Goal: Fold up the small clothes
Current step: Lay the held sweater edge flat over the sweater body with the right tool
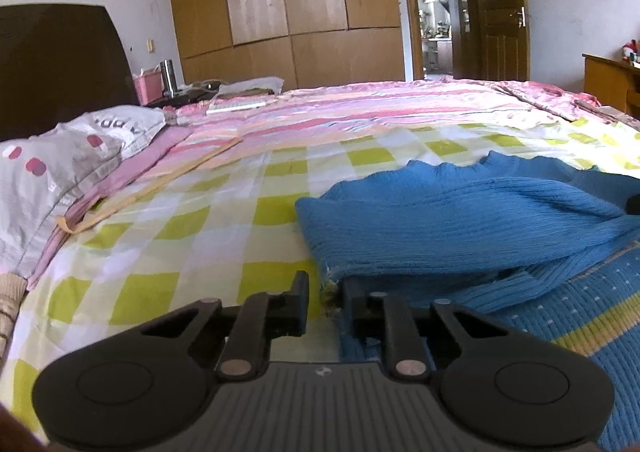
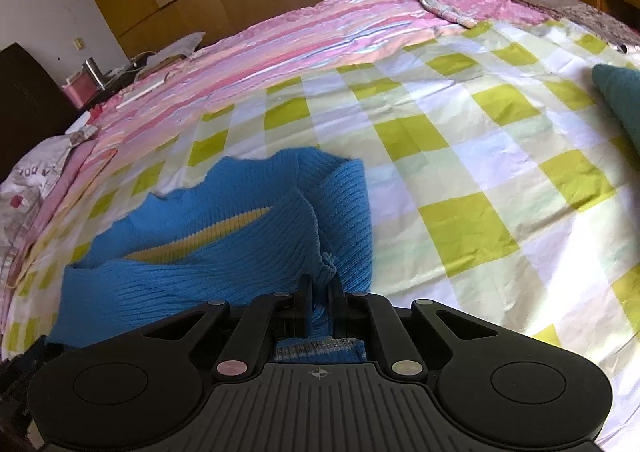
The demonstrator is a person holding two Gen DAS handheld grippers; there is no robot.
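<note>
Low in the frame, the right gripper pinches a fold of the blue sweater. The left gripper has its jaws narrowly apart at the sweater's frayed edge. The sweater lies on the checked sheet.

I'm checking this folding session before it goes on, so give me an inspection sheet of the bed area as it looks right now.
Surface: bed sheet, green and white checks, wrinkled.
Job's things: blue sweater, partly folded; yellow stripe showing.
Clutter: pillow, dark green cloth at the right edge.
Grippers: right claw shut on the sweater's edge; left claw at the frayed corner, narrow gap, pads not clearly pressing.
Cables: nothing seen.
Surroundings: wooden wardrobe, open door.
</note>
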